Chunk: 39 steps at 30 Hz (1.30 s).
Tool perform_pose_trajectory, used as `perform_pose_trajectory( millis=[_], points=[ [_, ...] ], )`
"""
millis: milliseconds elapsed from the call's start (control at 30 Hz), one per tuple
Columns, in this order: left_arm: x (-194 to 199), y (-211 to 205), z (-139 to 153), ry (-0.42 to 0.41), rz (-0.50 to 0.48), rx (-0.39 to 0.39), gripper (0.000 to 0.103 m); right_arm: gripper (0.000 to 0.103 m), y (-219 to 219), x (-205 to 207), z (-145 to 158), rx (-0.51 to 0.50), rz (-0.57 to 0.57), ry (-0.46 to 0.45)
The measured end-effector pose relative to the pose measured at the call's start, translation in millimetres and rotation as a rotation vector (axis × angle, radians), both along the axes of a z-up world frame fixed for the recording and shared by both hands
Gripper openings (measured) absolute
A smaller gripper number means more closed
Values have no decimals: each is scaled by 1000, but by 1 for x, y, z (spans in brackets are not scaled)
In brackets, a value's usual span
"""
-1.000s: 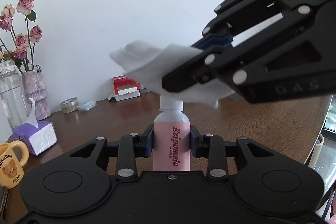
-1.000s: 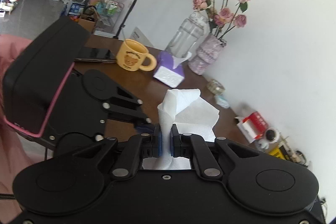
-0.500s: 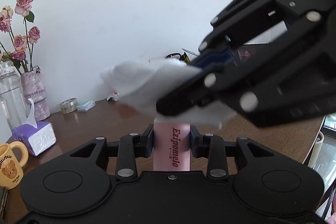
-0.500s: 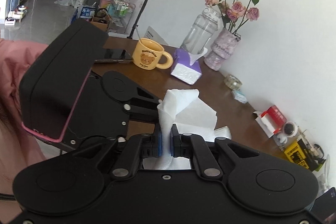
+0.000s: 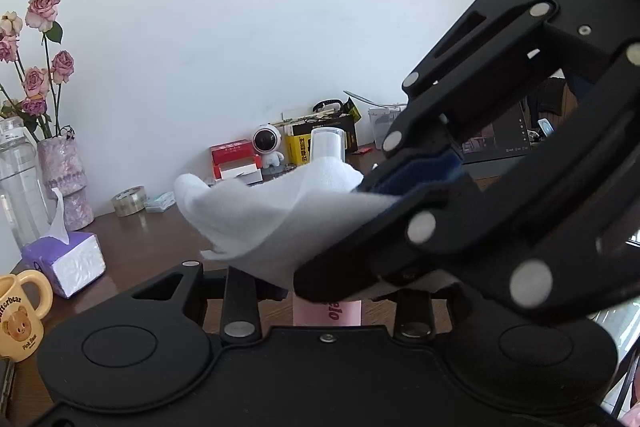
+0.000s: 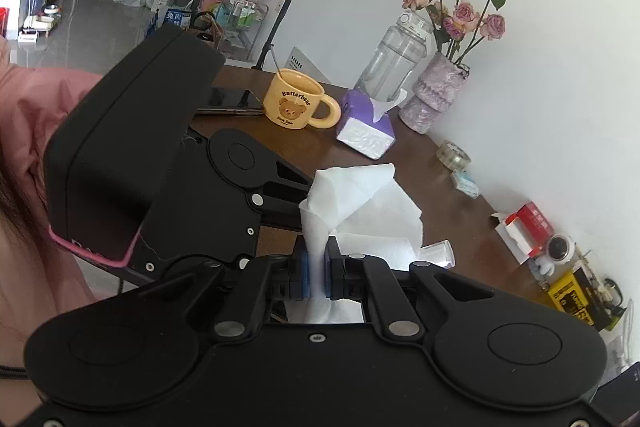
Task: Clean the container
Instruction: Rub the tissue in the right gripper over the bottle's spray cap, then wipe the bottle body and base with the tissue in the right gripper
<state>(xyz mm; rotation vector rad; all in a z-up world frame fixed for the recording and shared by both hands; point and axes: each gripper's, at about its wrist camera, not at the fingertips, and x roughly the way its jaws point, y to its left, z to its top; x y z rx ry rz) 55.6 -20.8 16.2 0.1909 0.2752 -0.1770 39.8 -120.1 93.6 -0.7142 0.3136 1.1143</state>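
My left gripper (image 5: 327, 301) is shut on a pink bottle (image 5: 327, 313) with red lettering, held upright. Only a low strip of the bottle shows. My right gripper (image 6: 317, 275) is shut on a white tissue (image 6: 360, 203). In the left wrist view the right gripper (image 5: 400, 195) reaches in from the right and presses the tissue (image 5: 272, 219) down over the bottle's top and upper body. The bottle's clear cap (image 6: 438, 253) peeks out beside the tissue in the right wrist view.
On the brown table (image 5: 152, 239) stand a yellow bear mug (image 5: 20, 319), a purple tissue box (image 5: 68, 259), a clear water bottle (image 5: 16, 183), a vase of roses (image 5: 66, 179), tape (image 5: 128, 201) and boxes by the wall (image 5: 236, 163).
My right gripper has moved down and closer with the tissue, which now covers most of the pink bottle. The cap and the neck are hidden in the left wrist view.
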Motion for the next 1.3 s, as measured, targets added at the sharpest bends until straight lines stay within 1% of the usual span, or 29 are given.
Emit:
perform_pose_trajectory(
  millis=[33, 100, 133, 267, 367, 400, 467, 633, 700, 733, 800, 867, 967, 1067, 1200, 1300],
  points=[
    [-1, 0, 0, -2, 0, -1, 33, 8, -1, 3, 2, 7, -2, 21],
    [-2, 0, 1, -8, 1, 4, 33, 7, -4, 8, 7, 18, -31, -2],
    [-1, 0, 1, -7, 1, 4, 33, 7, -5, 10, 9, 22, -53, -29],
    [-1, 0, 0, -5, 2, 2, 33, 7, -11, 16, 22, 58, -146, -176],
    [-1, 1, 0, -5, 2, -1, 33, 8, -11, 10, 24, 68, -177, -313],
    [-1, 1, 0, -5, 2, -2, 33, 8, -12, 8, 23, 66, -174, -328],
    [-1, 0, 1, -5, 3, -3, 33, 7, -11, 5, 21, 60, -152, -306],
    [-1, 1, 0, 1, 7, -7, 33, 7, -8, 3, 12, 42, -72, -149],
    [-1, 1, 1, 1, 7, -11, 33, 7, -6, 2, 9, 35, -49, -114],
    [-2, 2, 1, 1, 8, -14, 33, 7, -6, 1, 8, 32, -42, -101],
    [-2, 3, 1, 1, 7, -18, 33, 7, -5, 2, 7, 37, -50, -109],
    [-3, 5, 2, 5, 6, -29, 33, 7, -9, 6, 11, 66, -86, -128],
    [-2, 11, 5, 18, 2, -73, 33, 7, -18, 16, 18, 125, -147, -150],
    [-3, 17, 12, 7, -3, -105, 33, 8, -31, 33, 21, 203, -218, -121],
    [-5, 30, 25, 1, -16, -183, 33, 8, -53, 59, 14, 323, -300, 7],
    [-3, 40, 37, -19, 8, -232, 33, 8, -74, 79, -1, 464, -309, 179]
  ],
)
